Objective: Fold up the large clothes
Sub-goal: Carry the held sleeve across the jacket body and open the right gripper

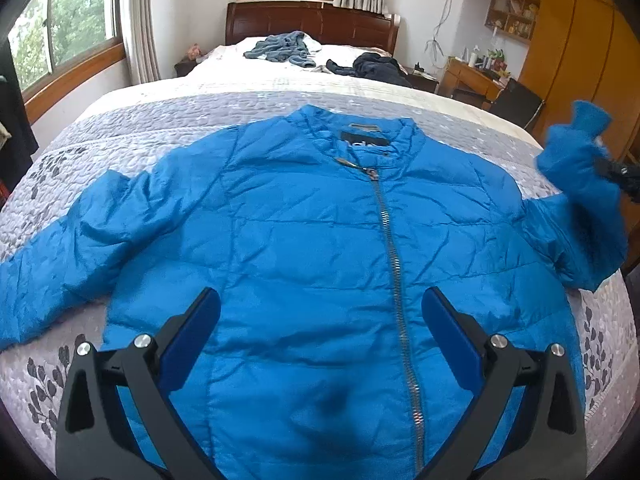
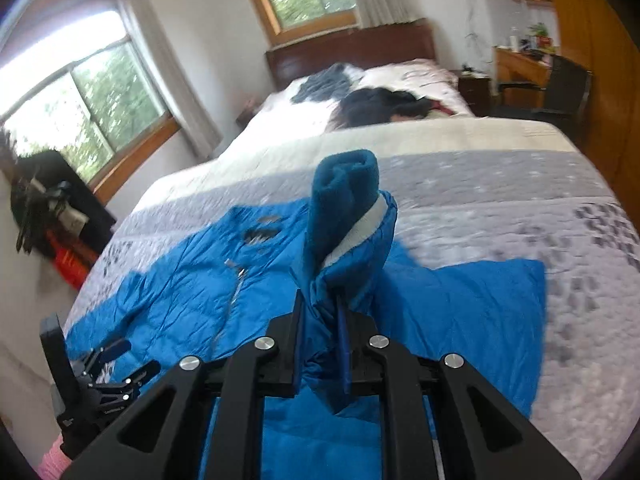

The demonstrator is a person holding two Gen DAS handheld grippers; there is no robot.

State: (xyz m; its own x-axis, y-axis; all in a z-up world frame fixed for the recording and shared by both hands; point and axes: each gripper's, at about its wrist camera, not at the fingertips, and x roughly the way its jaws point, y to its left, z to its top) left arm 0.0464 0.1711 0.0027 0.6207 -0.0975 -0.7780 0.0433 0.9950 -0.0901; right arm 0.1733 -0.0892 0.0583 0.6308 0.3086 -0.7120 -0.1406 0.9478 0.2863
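Note:
A bright blue puffer jacket (image 1: 304, 232) lies face up on the bed, zipped, collar toward the headboard, its left sleeve (image 1: 60, 248) stretched flat. My left gripper (image 1: 320, 308) hovers open over the jacket's lower front, nothing between its blue pads. My right gripper (image 2: 320, 304) is shut on the jacket's right sleeve (image 2: 344, 216) near the cuff and holds it lifted above the jacket body (image 2: 192, 284). The raised sleeve (image 1: 580, 168) shows at the right edge of the left wrist view. The left gripper (image 2: 116, 364) appears at the lower left of the right wrist view.
The grey leaf-patterned quilt (image 1: 120, 136) covers the bed. A grey-blue garment (image 1: 280, 50) and a dark garment (image 1: 376, 66) lie near the wooden headboard (image 1: 312, 20). A desk and black chair (image 1: 516, 100) stand to the right, a window (image 1: 64, 28) to the left.

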